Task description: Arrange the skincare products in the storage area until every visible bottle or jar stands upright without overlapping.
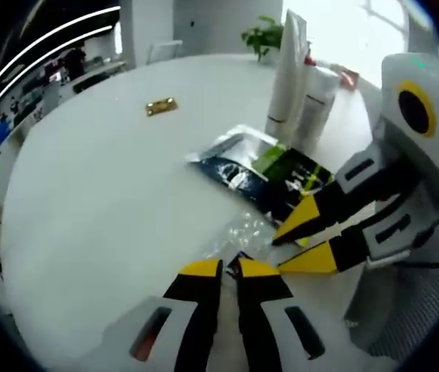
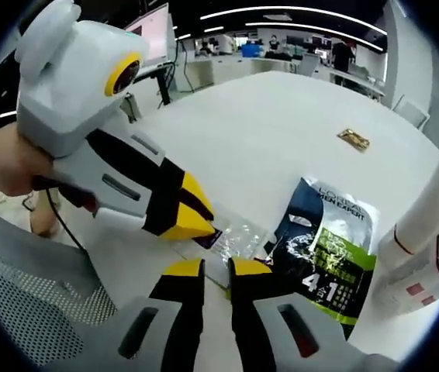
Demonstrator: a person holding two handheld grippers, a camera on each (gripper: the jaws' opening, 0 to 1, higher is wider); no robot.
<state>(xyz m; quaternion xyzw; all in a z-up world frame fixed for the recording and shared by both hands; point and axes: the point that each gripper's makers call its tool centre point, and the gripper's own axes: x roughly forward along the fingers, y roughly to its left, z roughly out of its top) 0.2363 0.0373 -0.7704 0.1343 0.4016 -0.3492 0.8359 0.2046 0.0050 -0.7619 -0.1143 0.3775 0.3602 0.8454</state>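
A dark L'Oreal sachet pack (image 1: 270,177) (image 2: 330,256) lies flat on the white table (image 1: 111,201). A crumpled clear plastic wrapper (image 1: 243,231) (image 2: 239,232) sits at its near edge. My left gripper (image 1: 229,268) (image 2: 204,229) is shut, pinching the wrapper's edge. My right gripper (image 2: 218,270) (image 1: 280,252) comes in beside it, its jaws a little apart around the wrapper's other end. Behind the pack, a tall white tube (image 1: 288,74) (image 2: 433,209) and a white bottle (image 1: 317,105) stand upright.
A small gold packet (image 1: 161,106) (image 2: 354,139) lies farther out on the table. A green plant (image 1: 264,35) stands at the far edge. A person's hand (image 2: 2,167) holds the left gripper, and a grey mesh chair (image 2: 33,302) is close by.
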